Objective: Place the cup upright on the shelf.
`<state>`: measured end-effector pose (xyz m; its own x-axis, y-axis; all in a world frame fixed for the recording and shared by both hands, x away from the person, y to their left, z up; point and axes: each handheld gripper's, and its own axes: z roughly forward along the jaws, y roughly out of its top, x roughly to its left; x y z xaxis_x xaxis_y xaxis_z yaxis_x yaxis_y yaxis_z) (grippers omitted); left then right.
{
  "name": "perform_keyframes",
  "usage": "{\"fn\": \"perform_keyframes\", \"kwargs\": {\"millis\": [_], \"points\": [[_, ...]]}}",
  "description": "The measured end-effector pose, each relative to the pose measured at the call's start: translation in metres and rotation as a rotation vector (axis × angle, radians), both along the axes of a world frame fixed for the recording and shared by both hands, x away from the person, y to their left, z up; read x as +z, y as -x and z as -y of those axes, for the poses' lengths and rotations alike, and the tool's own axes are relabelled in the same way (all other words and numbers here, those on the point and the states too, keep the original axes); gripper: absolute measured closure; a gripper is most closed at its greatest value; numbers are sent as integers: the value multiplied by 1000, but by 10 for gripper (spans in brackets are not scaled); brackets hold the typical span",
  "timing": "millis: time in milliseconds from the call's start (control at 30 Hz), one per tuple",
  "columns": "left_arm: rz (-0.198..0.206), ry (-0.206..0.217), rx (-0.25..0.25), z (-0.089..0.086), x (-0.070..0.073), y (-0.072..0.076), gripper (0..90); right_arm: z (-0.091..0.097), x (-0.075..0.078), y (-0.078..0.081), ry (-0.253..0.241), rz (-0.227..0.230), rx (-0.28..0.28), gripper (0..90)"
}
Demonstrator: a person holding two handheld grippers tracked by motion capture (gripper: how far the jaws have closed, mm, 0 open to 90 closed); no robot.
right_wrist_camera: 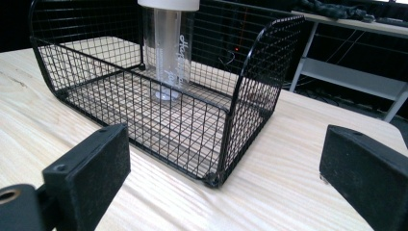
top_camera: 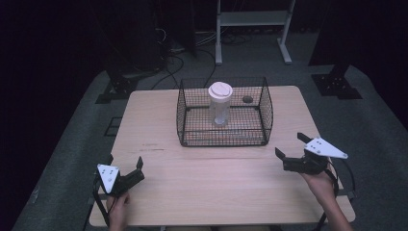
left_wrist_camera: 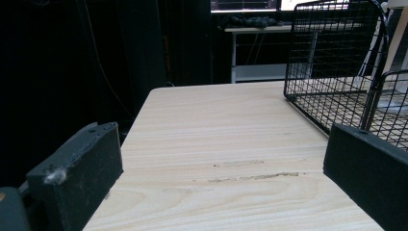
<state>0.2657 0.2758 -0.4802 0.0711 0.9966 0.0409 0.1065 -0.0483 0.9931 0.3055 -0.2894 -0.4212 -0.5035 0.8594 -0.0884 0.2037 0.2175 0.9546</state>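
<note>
bottle (right_wrist_camera: 168, 53) lid cropped (top edge)

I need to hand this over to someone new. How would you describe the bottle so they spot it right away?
Start at the wooden table, then find the black wire basket at its far middle. The bottle stands upright inside it, towards the back: a tall clear cylinder with a white lid and pale lettering down its side. It is the one see-through thing there, unlike the small dark round object behind the basket.

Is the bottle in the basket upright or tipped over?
Upright: the bottle stands on its base in the basket, lid on top.
</note>
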Motion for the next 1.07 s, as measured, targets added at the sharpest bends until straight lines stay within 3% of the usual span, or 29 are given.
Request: {"fn": "perform_keyframes", "kwargs": {"millis": [600,967,1033,1067], "points": [[3,-3,-1,0,0,0,0,3,-15,23,-10,-12,-2,29],[4,-4,0,0,0,0,0,2,-21,46,-5,24,-15,29],[4,-4,0,0,0,0,0,2,-23,49,0,57,-36,29],[4,-4,0,0,0,0,0,3,-26,51,-21,59,-38,29]]}}
